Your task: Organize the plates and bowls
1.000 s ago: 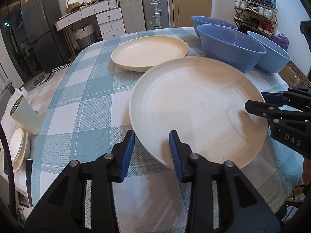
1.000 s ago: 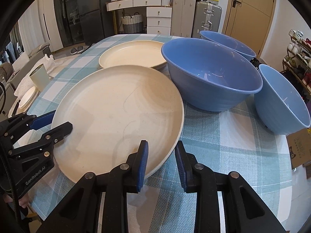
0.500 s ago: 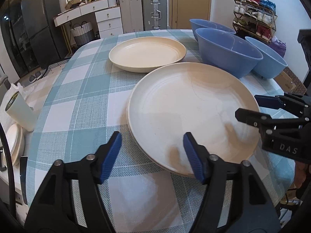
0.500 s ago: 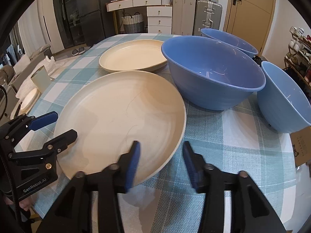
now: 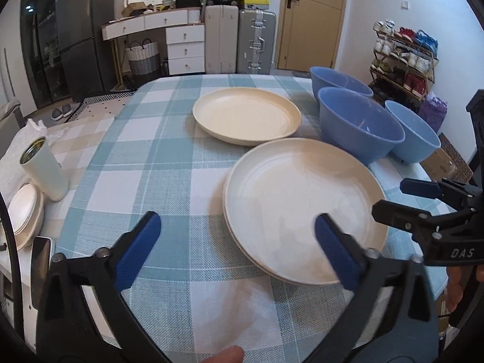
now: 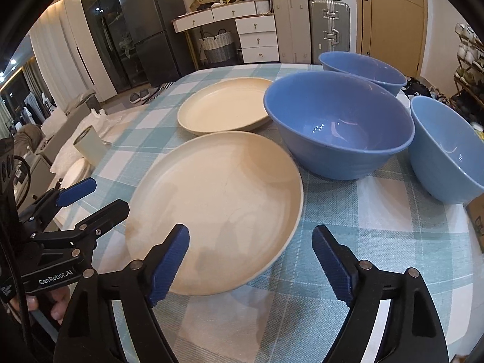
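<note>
Near cream plate (image 5: 302,208) lies flat on the checked tablecloth (image 5: 145,163); a second rim (image 5: 227,211) appears to sit beneath it, though blur prevents certainty. Far cream plate (image 5: 246,119) lies beyond. Three blue bowls (image 6: 338,124) stand alongside. Left gripper (image 5: 239,251) and right gripper (image 6: 251,257): jaws spread wide, holding nothing.
</note>
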Available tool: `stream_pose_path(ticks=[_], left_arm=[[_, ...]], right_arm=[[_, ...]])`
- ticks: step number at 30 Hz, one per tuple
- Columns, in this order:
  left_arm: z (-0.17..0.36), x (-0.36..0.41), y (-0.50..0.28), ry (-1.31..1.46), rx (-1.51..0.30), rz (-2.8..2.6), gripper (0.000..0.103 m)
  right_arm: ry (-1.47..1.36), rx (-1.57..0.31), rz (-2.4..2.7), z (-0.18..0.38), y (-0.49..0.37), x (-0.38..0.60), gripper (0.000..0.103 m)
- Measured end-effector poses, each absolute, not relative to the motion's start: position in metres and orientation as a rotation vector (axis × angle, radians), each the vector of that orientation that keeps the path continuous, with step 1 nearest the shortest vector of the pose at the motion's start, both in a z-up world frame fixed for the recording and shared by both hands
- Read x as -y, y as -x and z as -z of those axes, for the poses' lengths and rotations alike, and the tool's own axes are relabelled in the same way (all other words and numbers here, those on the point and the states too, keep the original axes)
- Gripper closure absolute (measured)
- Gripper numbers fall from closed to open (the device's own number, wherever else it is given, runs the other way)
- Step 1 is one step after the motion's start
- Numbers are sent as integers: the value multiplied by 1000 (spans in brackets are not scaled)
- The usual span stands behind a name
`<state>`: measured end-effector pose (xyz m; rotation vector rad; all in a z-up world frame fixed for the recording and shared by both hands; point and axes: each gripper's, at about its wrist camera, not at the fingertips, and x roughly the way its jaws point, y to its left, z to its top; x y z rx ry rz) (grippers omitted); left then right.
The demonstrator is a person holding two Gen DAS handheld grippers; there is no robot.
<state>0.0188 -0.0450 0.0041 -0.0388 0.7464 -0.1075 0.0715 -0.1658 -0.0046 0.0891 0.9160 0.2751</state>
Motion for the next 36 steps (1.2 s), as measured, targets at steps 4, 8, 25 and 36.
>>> stream_pose_path(ticks=[4, 8, 25, 36], left_arm=[[-17, 42, -12, 54, -738, 111, 2], [-27, 40, -7, 56, -726, 107, 2], [-59, 30, -22, 83, -693, 104, 2], [-84, 22, -44, 77, -678, 91, 2]], right_arm=[[-77, -879, -288, -10, -68, 163, 5], [-59, -856, -284, -21, -68, 163, 2], [3, -773, -345, -89, -93, 154, 2], [7, -764, -394, -121, -114, 145, 2]])
